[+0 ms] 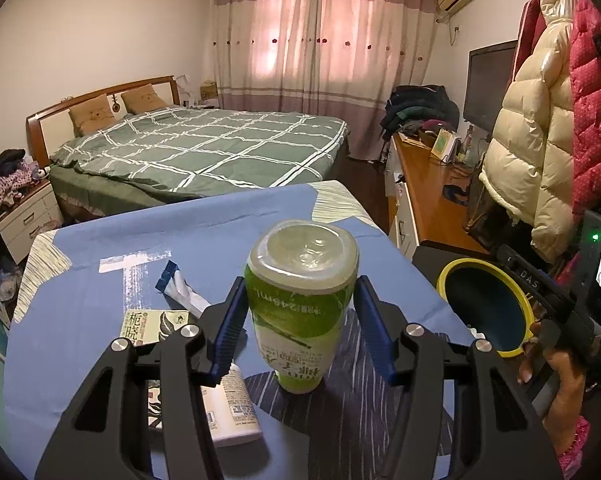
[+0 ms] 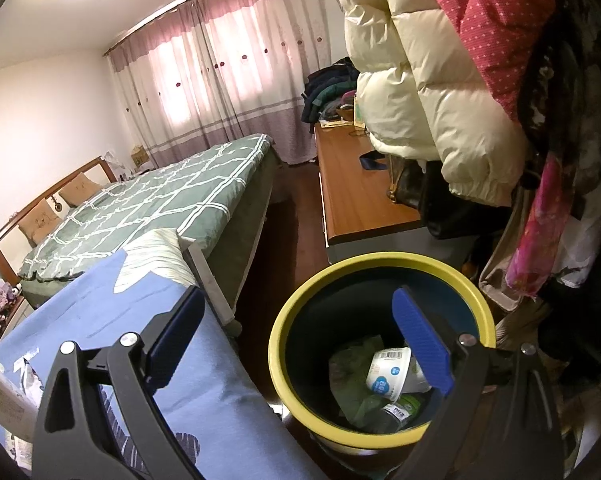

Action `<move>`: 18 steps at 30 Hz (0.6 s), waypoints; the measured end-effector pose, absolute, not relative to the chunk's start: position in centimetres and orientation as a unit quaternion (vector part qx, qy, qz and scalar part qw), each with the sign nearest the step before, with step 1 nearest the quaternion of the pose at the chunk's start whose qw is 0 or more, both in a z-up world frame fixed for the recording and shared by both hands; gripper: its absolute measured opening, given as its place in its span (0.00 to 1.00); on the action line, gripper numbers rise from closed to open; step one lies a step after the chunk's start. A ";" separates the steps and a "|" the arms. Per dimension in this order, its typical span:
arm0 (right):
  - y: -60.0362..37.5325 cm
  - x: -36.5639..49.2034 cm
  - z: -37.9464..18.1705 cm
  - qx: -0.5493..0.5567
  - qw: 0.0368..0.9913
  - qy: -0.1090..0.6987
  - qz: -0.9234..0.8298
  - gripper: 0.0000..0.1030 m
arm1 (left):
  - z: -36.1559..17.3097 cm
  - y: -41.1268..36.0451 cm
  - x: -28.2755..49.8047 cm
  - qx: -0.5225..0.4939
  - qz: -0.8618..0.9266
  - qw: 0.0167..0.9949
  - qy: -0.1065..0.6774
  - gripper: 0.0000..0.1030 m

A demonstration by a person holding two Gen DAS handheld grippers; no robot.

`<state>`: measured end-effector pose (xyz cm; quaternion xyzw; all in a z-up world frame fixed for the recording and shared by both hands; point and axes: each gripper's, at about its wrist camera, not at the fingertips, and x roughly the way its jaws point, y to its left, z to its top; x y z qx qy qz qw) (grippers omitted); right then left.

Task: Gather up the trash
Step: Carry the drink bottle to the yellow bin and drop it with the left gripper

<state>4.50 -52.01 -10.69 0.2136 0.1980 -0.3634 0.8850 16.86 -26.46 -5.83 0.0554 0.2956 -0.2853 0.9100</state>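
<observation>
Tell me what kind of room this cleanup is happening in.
A lived-in bedroom, almost certainly: a made bed with a wooden headboard, drawn curtains, and winter coats hanging beside a long wooden cabinet.

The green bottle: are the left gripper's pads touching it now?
Apart. The left wrist view shows table between each blue pad and the green bottle.

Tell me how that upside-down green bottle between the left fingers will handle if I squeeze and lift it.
The green bottle stands on its narrow cap with the wide clear base up, so it looks tippy; a nudge could topple it. It seems empty thin plastic: probably light and apt to dent. The left gripper brackets its glossy label, which may slip.
</observation>
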 end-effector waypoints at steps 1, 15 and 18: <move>-51.9 4.5 -10.6 0.214 0.886 0.196 -0.362 0.88 | -5.8 -26.4 16.9 0.053 -0.289 0.909 0.297 0.52; -50.7 -0.3 -8.6 0.192 0.901 0.166 -0.351 0.88 | -4.1 -29.6 16.2 0.056 -0.336 0.895 0.289 0.52; -50.9 -1.8 -8.4 0.185 0.900 0.160 -0.360 0.88 | -3.8 -31.3 15.9 0.060 -0.352 0.889 0.286 0.52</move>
